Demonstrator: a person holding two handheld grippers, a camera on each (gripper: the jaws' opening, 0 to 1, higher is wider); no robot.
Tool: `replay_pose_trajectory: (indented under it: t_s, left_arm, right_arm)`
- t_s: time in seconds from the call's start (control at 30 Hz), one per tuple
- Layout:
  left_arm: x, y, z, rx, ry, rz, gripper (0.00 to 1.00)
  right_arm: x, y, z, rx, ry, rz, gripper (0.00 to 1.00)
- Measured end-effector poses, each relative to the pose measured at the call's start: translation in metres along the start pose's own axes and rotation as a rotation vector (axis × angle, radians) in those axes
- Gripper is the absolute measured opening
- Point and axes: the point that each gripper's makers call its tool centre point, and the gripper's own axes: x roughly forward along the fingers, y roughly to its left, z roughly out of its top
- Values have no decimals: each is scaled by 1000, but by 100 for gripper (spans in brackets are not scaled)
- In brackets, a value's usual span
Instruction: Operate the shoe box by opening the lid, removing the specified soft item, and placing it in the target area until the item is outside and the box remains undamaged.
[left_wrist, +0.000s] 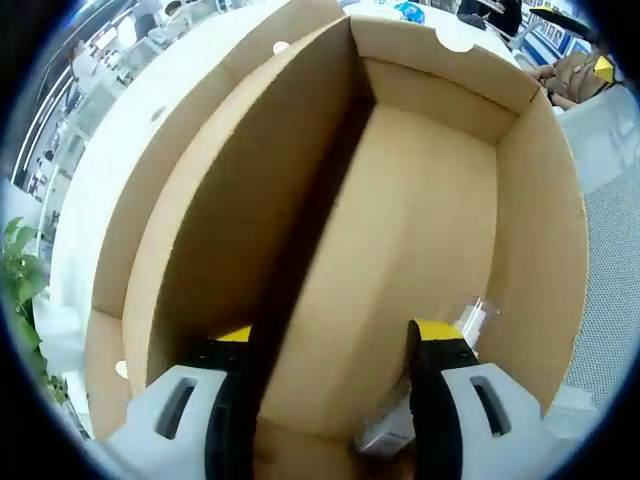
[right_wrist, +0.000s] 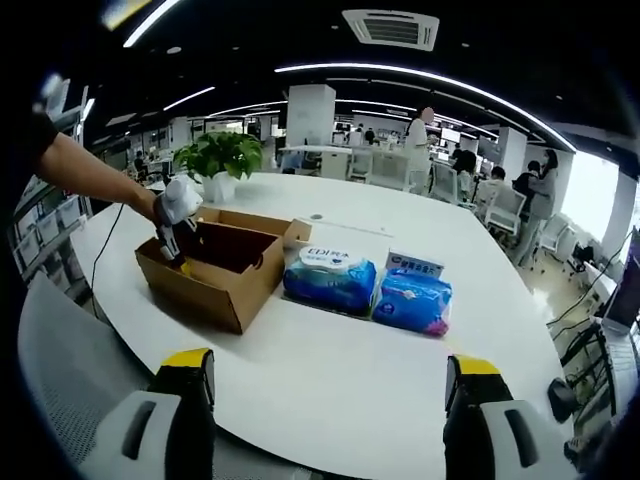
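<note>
Box (right_wrist: 215, 265) is my landmark here: brown cardboard shoe box sitting open on the white surface (right_wrist: 330, 380), lid flap (right_wrist: 255, 222) folded out on its far side. Left tongs (left_wrist: 330, 345) are dipped right down inside the box, jaws spread wide apart over the bare cardboard floor, gripping nothing as far as I can see. Just beside the right jaw, against the box's wall, there's a crinkly clear plastic-wrapped thing (left_wrist: 470, 320), can't tell what it is.

From the right gripper view I can see the left tongs (right_wrist: 180, 240) poking into the box's near-left corner. Right tongs (right_wrist: 330, 385) hang well back from the box, jaws wide open and empty. Two soft blue packs sit just right of the box, already outside it: the first blue pack (right_wrist: 330, 280) touching the box's side, the second blue pack (right_wrist: 412, 297) right next to that one. A potted plant (right_wrist: 218, 160) stands behind the box.
</note>
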Motion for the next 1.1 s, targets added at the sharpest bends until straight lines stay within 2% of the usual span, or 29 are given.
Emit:
replay_pose_trajectory:
  t_s: [0.33, 0.63, 1.1]
  left_arm:
    - [-3, 6, -2, 2, 2, 7, 55]
    - [-15, 8, -1, 14, -1, -28, 56]
    - [-43, 5, 3, 148, 1, -97, 59]
  right_arm:
    - [0, 1, 1, -4, -3, 2, 95]
    - [1, 0, -1, 1, -2, 1, 95]
    - [3, 3, -2, 7, -3, 12, 94]
